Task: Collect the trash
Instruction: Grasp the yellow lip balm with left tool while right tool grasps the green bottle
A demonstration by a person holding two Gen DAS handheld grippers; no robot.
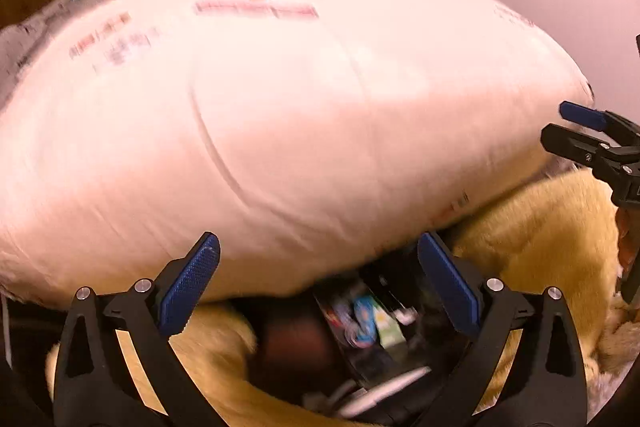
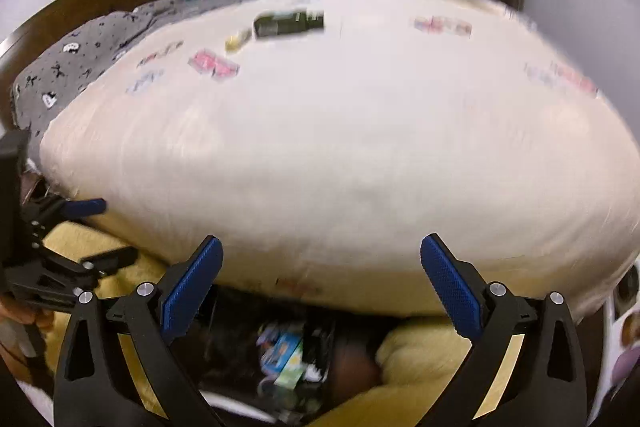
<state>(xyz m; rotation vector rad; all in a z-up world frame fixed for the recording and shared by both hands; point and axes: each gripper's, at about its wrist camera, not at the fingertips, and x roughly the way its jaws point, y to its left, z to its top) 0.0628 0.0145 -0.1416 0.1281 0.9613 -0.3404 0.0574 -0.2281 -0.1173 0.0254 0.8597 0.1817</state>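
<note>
In the upper left of the right wrist view lay a grey patterned blanket (image 2: 72, 67). Both the left gripper (image 1: 318, 283) and right gripper (image 2: 320, 283) stood wide open, fingers holding nothing. The trash, a dark bottle (image 2: 289, 23) and pink wrappers (image 2: 214, 65), lay on the white bed (image 2: 340, 147), upper centre. Advice: approach slowly, straddling one item. Blur obscured labels; the dark bin (image 2: 280, 359) at lower centre was indistinct.
</note>
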